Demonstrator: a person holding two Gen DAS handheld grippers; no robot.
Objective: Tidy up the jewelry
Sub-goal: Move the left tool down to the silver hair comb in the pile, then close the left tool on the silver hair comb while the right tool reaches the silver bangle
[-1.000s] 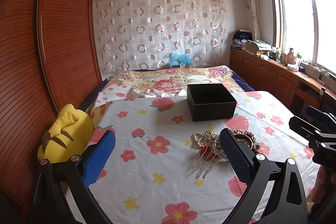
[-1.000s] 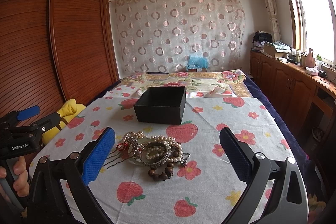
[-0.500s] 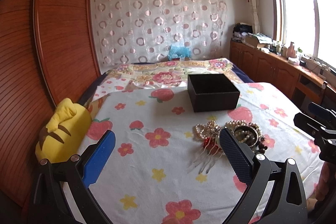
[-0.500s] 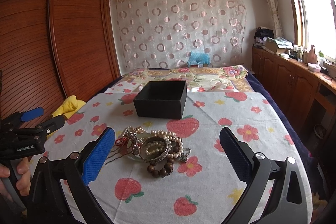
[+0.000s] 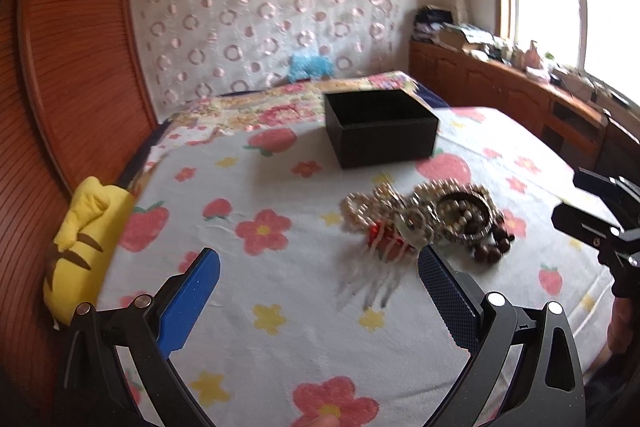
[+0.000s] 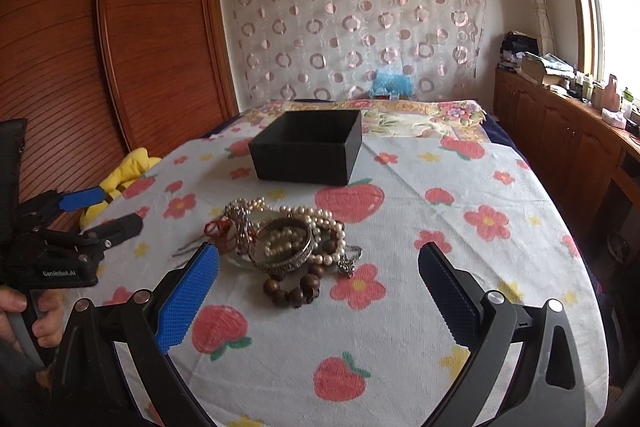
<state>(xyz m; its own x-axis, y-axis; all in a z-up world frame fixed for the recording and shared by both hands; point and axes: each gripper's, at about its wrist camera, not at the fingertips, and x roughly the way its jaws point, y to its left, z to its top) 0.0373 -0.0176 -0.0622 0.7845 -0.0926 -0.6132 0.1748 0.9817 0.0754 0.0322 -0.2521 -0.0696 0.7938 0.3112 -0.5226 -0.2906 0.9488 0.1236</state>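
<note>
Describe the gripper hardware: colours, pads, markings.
Both grippers, left and right, look alike: black angular finger arms with silver pivot screws and blue pads in a fine grid texture. The left gripper's body carries white "GenRobot.AI" lettering; a bare hand grips its grey handle. No cables or sleeves visible.

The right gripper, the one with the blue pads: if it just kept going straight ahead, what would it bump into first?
Most likely the jewelry pile on the bedspread, slightly left of centre between the open right gripper pads. The black box sits behind it. Depth is hard to judge here.
</note>
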